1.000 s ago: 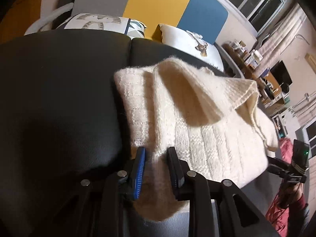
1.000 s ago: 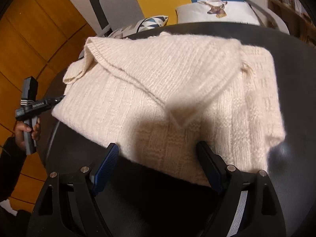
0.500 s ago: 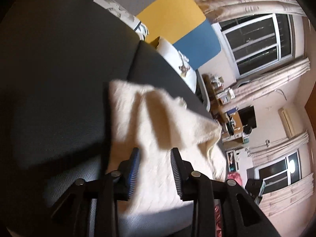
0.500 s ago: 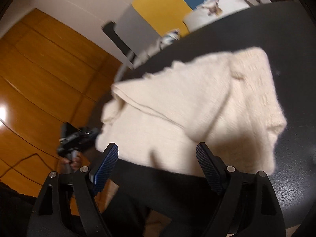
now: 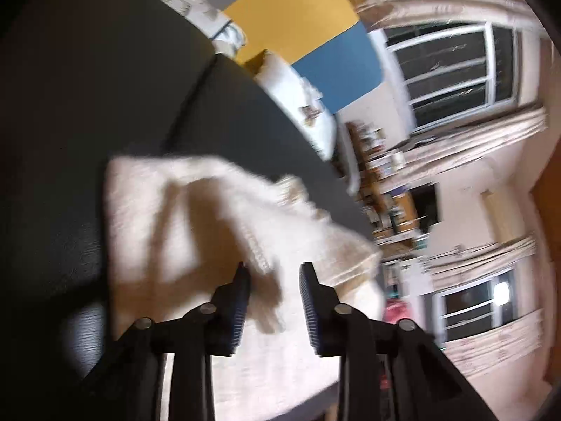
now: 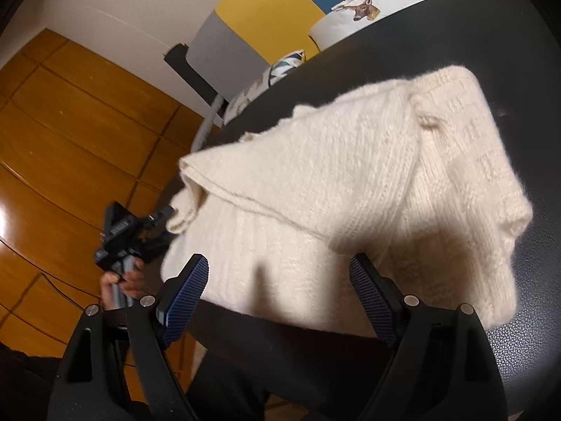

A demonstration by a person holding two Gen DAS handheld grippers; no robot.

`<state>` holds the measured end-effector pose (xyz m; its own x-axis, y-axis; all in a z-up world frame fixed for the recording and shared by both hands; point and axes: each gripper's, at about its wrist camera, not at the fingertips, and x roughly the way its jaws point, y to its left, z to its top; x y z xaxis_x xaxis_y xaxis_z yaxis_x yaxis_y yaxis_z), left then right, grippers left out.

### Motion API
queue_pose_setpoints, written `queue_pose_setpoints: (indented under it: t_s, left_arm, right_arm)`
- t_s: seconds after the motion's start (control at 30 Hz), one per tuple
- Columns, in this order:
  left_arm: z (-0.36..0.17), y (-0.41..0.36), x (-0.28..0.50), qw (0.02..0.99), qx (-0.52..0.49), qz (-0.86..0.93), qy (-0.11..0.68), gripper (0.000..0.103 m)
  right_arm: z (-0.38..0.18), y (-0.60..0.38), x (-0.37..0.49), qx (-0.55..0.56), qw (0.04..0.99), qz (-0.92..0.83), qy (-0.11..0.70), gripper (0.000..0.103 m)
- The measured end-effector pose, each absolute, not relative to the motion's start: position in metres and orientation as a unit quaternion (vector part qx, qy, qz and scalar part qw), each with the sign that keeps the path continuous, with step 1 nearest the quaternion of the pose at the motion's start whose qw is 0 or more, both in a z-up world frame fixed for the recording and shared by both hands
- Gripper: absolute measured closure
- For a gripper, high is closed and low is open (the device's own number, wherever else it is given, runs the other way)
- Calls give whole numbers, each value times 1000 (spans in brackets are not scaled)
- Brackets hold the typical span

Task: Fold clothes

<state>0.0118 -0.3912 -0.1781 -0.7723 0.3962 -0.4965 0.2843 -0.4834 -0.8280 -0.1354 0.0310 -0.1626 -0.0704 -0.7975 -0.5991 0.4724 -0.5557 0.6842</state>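
Sweater (image 6: 350, 189) lies just beyond open right tongs (image 6: 280, 291).

Cream ribbed-knit sweater (image 6: 350, 189) on a black leather-grain cushion (image 6: 526, 351). Gripper pads (image 6: 186, 294) blue, ridged. Backrest panels (image 6: 266, 3) grey, yellow and blue. White pillow (image 6: 364, 10) with deer print. Orange-brown wood wall panelling (image 6: 70, 133).

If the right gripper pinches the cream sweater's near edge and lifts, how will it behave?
Probably floppy: the cream sweater already lies in soft, rounded folds, so the rest would sag and unfold. Likely grippy rather than slippery, given its fuzzy ribbed knit. It looks thick, so the open right gripper may catch several layers at once.
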Motion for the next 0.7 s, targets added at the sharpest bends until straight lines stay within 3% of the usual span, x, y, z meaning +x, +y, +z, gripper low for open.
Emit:
queue_pose_setpoints:
  t_s: [0.2, 0.47, 0.6, 0.7]
  left_arm:
    - [-162, -408, -23, 33, -306, 797, -520, 76]
    - [-186, -424, -54, -12, -328, 789, -519, 77]
    - [-196, -425, -56, -26, -347, 776, -527, 72]
    - [-179, -414, -28, -48, -330, 806, -490, 68]
  right_arm:
    - [-172, 29, -134, 520, 434, -724, -128, 16]
    - [-175, 30, -133, 511, 440, -727, -127, 15]
    - [-175, 31, -132, 509, 442, -728, -126, 14]
    - [-165, 44, -136, 496, 442, -728, -172, 14]
